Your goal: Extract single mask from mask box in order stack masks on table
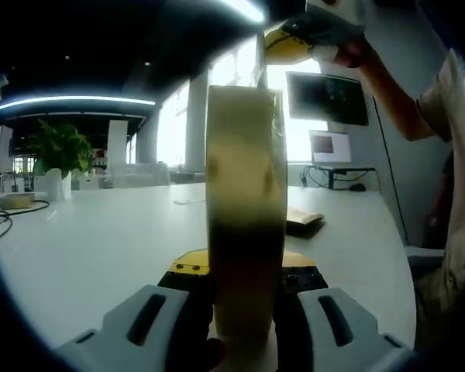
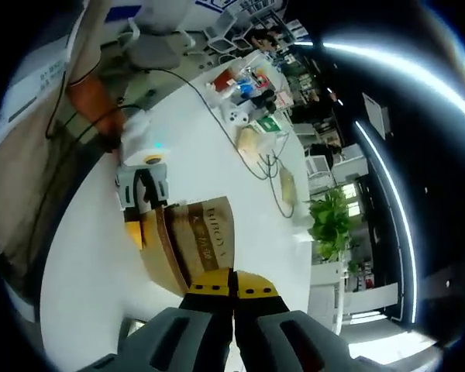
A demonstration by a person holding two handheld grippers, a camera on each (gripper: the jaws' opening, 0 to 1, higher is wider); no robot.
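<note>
The left gripper [image 1: 244, 325] has its jaws pressed against the two sides of the mask box [image 1: 246, 217], holding it upright and lifted above the white table [image 1: 93, 248], with the box end-on to its camera. In the right gripper view the same box [image 2: 194, 244] shows as a tan carton with lettering on its side, the left gripper [image 2: 142, 186] clamped on its far end. The right gripper [image 2: 232, 306] sits above the near end of the box with its yellow-tipped jaws pressed together; something thin may be pinched between them, but I cannot tell, since no mask edge is visible. In the left gripper view the right gripper [image 1: 298, 39] and the person's hand appear high over the top of the box.

Nothing like a stack of masks shows on the table yet, so the job looks early.

The risk I see is the box twisting or slipping out of the left jaws if the right hand pulls hard, as cardboard sides give under a squeeze. A tug might also drag out several masks at once, or none if the pinch missed. The loose cable [image 2: 240, 143] and clutter on the far part of the table sit well apart from the box.
</note>
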